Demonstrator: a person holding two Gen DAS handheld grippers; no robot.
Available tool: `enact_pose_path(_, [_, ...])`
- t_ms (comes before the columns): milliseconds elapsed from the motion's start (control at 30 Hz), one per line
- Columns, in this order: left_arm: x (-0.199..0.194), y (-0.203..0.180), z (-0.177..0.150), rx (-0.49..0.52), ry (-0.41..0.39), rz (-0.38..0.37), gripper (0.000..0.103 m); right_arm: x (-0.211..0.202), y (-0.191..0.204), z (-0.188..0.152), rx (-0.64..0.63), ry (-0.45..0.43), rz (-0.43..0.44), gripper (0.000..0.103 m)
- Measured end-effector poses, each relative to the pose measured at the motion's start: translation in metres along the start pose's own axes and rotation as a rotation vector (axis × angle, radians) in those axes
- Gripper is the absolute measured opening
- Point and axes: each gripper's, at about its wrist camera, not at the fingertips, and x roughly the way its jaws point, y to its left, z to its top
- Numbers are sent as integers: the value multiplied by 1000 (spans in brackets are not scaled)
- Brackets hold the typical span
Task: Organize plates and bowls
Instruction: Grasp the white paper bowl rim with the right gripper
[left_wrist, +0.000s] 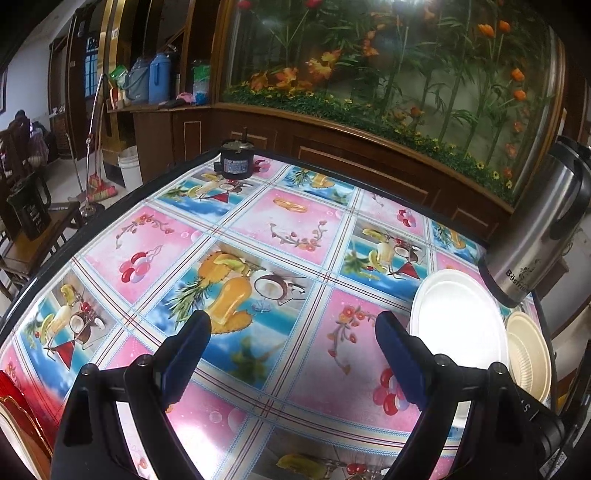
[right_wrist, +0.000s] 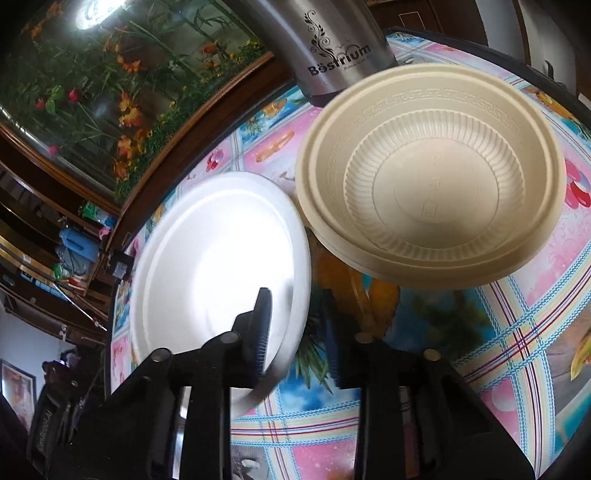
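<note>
A white foam plate (right_wrist: 218, 258) lies on the patterned table (left_wrist: 295, 221), and its near right rim sits between the fingers of my right gripper (right_wrist: 297, 332). The left finger (right_wrist: 258, 328) lies over the plate. The right finger stands just off the rim with a dark gap showing, so the jaws are narrow but the gripper is open. Right of the plate rests a cream ribbed bowl (right_wrist: 432, 173), apparently stacked on another. In the left wrist view the plate (left_wrist: 458, 317) and bowl (left_wrist: 528, 354) lie at the far right. My left gripper (left_wrist: 291, 321) hovers wide open over bare tablecloth.
A tall steel thermos (right_wrist: 332, 48) stands right behind the plate and bowl, seen also in the left wrist view as the thermos (left_wrist: 539, 229). A small black motor (left_wrist: 234, 162) sits at the table's far edge. A planted glass cabinet (left_wrist: 369, 74) lines the back. A wooden chair (left_wrist: 37, 236) stands left.
</note>
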Motion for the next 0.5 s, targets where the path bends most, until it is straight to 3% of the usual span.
enact_pose_path(67, [2, 2, 1, -8, 15, -9, 91, 0, -2, 0, 8, 7, 6, 18])
enact_pose_path(500, [5, 3, 3, 2, 69, -24, 91, -32, -20, -19, -25, 95, 40, 17])
